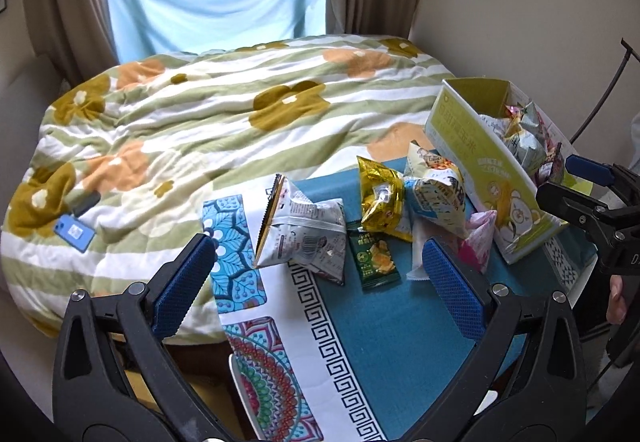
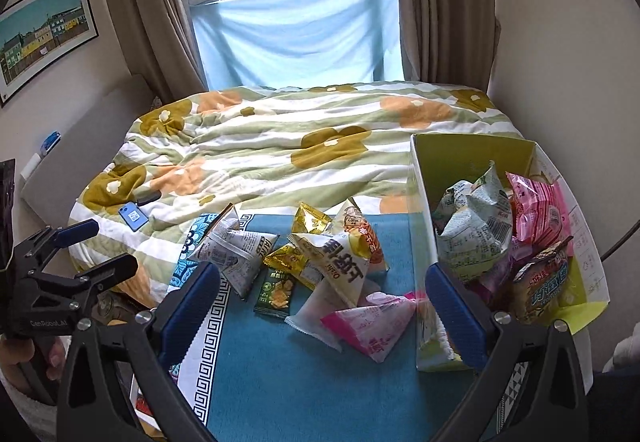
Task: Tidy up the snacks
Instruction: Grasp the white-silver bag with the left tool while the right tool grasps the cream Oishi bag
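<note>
Both grippers, left (image 1: 320, 278) and right (image 2: 322, 298), hang wide open and empty above loose packets (image 2: 340, 258); a careless grab could crush one or tip the full box (image 2: 424, 226).

Black-framed left claw (image 1: 316, 274), blue textured pads (silver screws), matching right claw (image 2: 324, 306), white sleeve

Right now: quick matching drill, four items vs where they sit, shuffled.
Items:
1. dark green packet
2. pink packet
3. blue phone
4. cardboard box

Places:
A. on the floral quilt
B. right edge of the blue mat, holding snacks
C. flat on the mat, below the gold packet
D. on the mat, beside the box's near end

Pairs: 1-C, 2-D, 3-A, 4-B
</note>
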Tool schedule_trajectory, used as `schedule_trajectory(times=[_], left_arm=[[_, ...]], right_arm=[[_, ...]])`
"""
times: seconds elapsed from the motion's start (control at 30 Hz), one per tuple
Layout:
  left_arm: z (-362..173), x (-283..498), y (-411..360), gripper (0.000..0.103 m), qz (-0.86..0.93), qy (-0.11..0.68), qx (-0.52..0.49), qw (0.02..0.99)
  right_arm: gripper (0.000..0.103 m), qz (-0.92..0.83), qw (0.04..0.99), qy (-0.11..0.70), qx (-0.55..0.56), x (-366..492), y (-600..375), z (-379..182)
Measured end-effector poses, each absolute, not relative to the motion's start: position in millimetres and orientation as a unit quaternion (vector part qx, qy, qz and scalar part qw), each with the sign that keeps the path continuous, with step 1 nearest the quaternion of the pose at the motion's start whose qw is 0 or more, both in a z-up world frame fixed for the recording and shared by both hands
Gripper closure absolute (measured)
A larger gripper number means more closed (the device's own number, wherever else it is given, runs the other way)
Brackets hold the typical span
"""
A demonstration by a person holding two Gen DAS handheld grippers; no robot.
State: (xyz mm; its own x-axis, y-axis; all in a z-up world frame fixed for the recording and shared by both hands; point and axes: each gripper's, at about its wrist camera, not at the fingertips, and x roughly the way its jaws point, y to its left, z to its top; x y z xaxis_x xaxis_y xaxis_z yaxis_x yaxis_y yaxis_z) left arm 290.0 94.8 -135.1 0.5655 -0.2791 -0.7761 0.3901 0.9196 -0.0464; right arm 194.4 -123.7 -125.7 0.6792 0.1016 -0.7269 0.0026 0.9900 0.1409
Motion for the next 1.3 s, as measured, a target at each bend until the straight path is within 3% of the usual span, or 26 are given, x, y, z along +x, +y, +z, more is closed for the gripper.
schedule_trajectory(times=[0.5, 0.9, 1.03, 1.1, 1.23, 1.3], left_arm=[[-253.8, 383.7, 93.0, 0.000, -0.236, 0.498, 0.038, 0.834], [-286.6, 401.3, 82.9, 0.002, -0.252, 0.515, 0.035, 0.818], [-290.3, 401.9, 82.0, 0.019, -0.267, 0.515, 0.026, 0.814], [-291.0, 402.1, 80.4, 0.023, -0.269, 0.517, 0.027, 0.812], [-290.6, 399.9, 77.4, 0.049, -0.268, 0.513, 0.041, 0.814], [-290.7, 399.5, 79.5, 0.050, -0.266, 0.513, 0.038, 0.815]], right_arm=[[0.001, -0.051, 0.892, 0.446, 0.049, 269.4, -98.5, -218.5], [0.001, -0.070, 0.886, 0.456, 0.045, 294.1, -111.0, -257.1], [0.001, -0.071, 0.886, 0.455, 0.051, 301.2, -114.1, -263.0], [0.004, -0.068, 0.886, 0.455, 0.048, 303.2, -115.1, -265.4], [0.017, -0.062, 0.885, 0.459, 0.038, 307.9, -115.1, -268.5], [0.019, -0.058, 0.885, 0.461, 0.038, 309.3, -115.9, -268.8]])
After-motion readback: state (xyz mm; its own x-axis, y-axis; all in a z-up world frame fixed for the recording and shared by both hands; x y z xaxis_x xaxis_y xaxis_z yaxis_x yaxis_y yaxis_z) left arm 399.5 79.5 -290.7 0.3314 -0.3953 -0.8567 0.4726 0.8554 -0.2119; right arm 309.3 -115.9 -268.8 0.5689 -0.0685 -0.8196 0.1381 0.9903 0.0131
